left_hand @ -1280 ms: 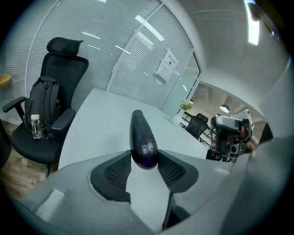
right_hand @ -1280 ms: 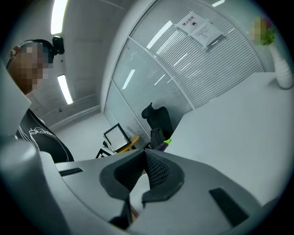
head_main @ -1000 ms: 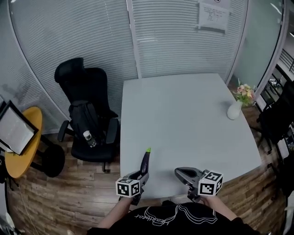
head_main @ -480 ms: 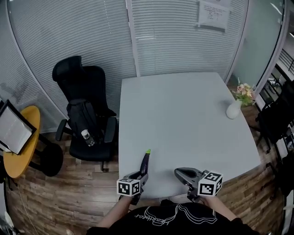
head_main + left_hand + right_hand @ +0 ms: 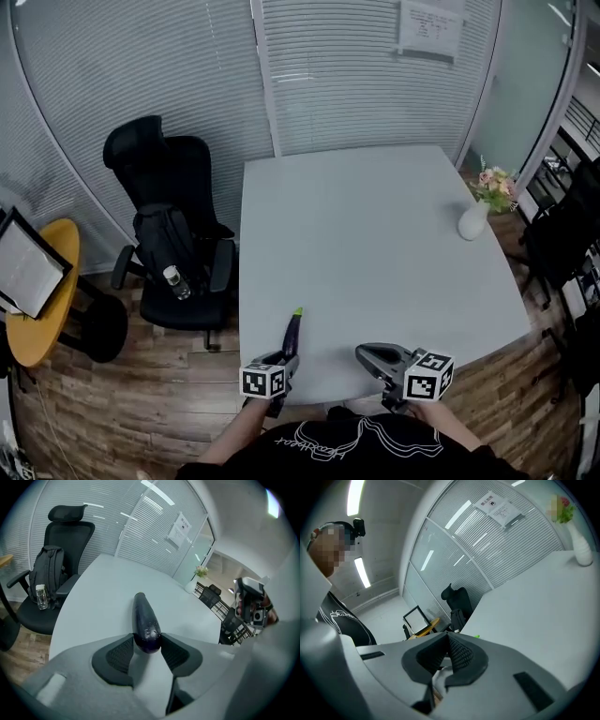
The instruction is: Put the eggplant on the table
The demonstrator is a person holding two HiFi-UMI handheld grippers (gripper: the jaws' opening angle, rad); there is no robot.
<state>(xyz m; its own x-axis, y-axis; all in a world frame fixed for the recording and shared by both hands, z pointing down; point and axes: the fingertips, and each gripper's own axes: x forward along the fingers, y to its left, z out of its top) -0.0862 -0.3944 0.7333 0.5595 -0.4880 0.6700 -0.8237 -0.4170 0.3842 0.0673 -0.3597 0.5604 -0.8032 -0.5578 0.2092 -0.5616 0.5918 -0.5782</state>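
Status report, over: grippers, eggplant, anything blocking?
Left gripper shut on eggplant. Right gripper shut, empty. Eggplant over table's near edge, not released. Vase at far corner, no obstruction.

**Table (image 5: pixel 375 234):** white top, bare across the middle and the far-left, giving an open way from near edge to far edge
**Vase (image 5: pixel 473 221):** white, holding flowers, upright by the far-right edge
**Near edge:** left gripper (image 5: pixel 287 354) with the eggplant (image 5: pixel 293 330) clamped in its jaws, reaching out over the near-left part of the top. Right gripper (image 5: pixel 366 352), jaws together, stands near it with bare top between them
**Left side:** black office chair (image 5: pixel 164 178) carrying a backpack (image 5: pixel 167 239) and a bottle (image 5: pixel 174 279), close against the table's side. A round yellow side table (image 5: pixel 42 309) stands beyond it
**Far side:** blind-covered glass wall (image 5: pixel 356 75) close behind the far edge
**Right side:** dark chair (image 5: pixel 562 244) beside the edge
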